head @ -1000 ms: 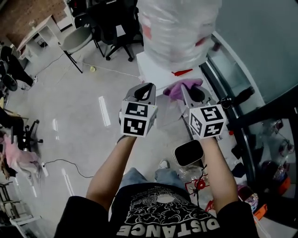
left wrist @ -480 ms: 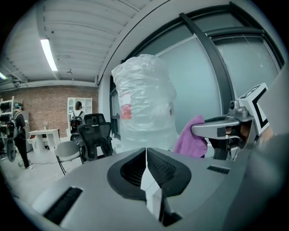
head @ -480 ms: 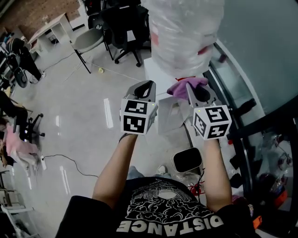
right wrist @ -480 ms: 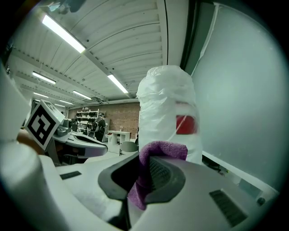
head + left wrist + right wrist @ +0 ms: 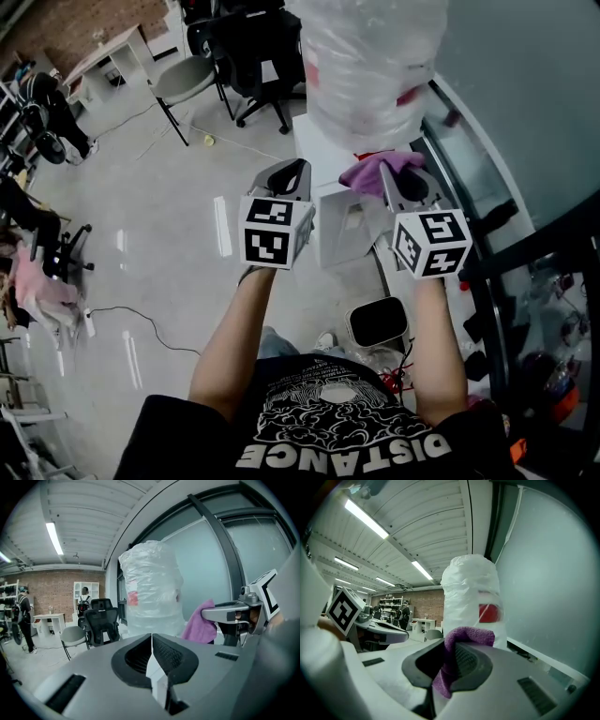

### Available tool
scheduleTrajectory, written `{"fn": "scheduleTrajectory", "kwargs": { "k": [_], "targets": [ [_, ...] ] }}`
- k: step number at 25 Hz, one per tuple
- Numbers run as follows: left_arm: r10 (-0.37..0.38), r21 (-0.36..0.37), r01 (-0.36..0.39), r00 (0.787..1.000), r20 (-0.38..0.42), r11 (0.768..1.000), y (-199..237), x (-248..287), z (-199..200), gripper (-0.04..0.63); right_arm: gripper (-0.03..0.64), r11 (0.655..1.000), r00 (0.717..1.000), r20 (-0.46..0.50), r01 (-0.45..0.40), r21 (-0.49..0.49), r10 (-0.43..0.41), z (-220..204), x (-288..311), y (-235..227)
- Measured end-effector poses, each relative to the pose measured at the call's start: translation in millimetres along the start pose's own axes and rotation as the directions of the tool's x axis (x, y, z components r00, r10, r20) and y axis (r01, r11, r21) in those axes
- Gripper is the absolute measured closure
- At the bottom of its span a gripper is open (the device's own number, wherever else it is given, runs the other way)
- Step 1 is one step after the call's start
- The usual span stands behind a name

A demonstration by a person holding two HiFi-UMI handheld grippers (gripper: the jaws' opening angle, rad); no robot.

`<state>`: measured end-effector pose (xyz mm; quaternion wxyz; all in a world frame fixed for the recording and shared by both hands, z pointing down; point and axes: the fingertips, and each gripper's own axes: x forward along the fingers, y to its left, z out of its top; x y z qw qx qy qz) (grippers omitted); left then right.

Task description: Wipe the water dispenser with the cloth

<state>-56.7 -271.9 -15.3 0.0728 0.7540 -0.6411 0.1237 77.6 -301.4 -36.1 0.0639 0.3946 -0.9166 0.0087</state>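
Two grippers, one cloth, one dispenser: the right gripper (image 5: 398, 180) pinches the single purple cloth (image 5: 373, 172) between its jaws, the cloth bunched over the jaw tips, while the left gripper (image 5: 292, 176), level beside it, has its jaws pressed together on nothing. The white water dispenser (image 5: 314, 148) stands just ahead of both, its one bottle (image 5: 366, 66) wrapped in clear plastic and cut off at the top edge; the grippers hide much of the dispenser's front. Left of the left gripper lies a glossy pale floor (image 5: 159, 216) with a grey chair (image 5: 180, 80). A glass wall (image 5: 525, 84) runs along the right gripper's right.
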Motion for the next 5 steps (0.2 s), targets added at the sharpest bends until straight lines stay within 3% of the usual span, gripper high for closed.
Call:
{"fn": "scheduleTrajectory", "kwargs": {
  "k": [5],
  "targets": [
    [0.013, 0.000, -0.013, 1.000, -0.001, 1.000, -2.2, -2.1, 0.2, 0.566, 0.584, 1.000, 1.000, -0.009, 0.002, 0.004, -0.002, -5.6, -3.7, -3.2]
  ]
}}
